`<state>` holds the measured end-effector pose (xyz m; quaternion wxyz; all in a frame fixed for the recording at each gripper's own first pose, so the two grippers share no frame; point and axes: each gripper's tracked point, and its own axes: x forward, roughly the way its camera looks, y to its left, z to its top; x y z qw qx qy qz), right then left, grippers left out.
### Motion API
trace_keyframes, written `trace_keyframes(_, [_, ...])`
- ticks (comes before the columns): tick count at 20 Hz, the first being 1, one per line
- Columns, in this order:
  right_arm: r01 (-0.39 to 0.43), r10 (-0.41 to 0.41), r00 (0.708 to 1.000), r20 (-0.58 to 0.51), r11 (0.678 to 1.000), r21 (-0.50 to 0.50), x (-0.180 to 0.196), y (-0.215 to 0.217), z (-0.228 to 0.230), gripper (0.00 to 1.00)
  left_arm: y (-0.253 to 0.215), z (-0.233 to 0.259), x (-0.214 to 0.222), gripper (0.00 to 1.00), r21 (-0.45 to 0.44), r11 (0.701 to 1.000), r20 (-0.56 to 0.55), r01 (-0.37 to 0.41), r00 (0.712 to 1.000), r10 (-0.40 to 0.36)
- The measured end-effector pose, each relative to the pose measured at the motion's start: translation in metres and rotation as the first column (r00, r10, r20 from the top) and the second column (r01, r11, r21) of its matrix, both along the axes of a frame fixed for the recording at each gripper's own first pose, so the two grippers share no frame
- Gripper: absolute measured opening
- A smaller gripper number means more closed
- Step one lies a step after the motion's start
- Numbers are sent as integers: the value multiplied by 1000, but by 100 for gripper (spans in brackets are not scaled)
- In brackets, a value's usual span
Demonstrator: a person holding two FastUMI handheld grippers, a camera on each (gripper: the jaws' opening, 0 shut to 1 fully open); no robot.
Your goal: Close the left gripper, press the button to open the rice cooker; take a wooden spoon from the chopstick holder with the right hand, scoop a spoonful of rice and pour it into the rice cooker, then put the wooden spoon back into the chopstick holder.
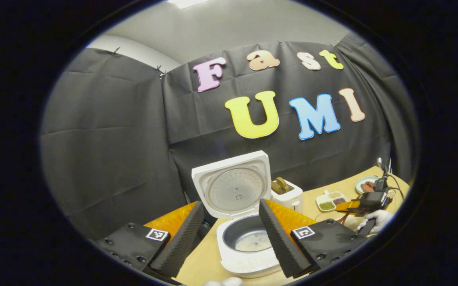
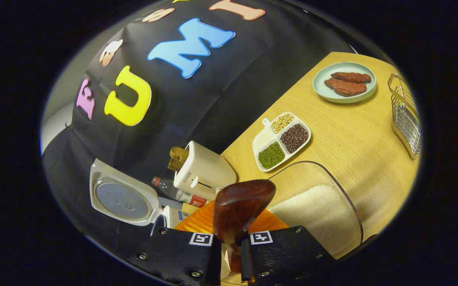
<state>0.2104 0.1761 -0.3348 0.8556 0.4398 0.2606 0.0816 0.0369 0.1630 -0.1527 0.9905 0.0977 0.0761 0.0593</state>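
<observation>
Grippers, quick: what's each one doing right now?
Left gripper: open, holding nothing, in front of the open rice cooker.
Right gripper: shut on the wooden spoon, beside the rice container.

The left gripper (image 1: 229,234) hangs with its jaws spread wide and nothing between them. Off to its right, farther away, a gloved hand (image 1: 376,220) holds the other tool. The right gripper (image 2: 231,254) has its fingers drawn close together, pinching a handle that rises straight ahead of them.
</observation>
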Motion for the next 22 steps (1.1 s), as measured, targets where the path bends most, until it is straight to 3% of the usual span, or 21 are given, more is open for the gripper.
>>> trace_keyframes(4, [44,-44,999,1,992,120,1,-13,10,20,-2,5,-2,99,5,1000,9,2,1000,-2])
trace_keyframes(8, [120,-117,993,-25,962,244,2,-33,12,19,-7,7,-2,99,9,1000,12,8,1000,-8])
trace_keyframes(22, [163,-174,985,5,929,333,5,-54,62,19,-11,6,-4,99,-4,1000,17,24,1000,-24])
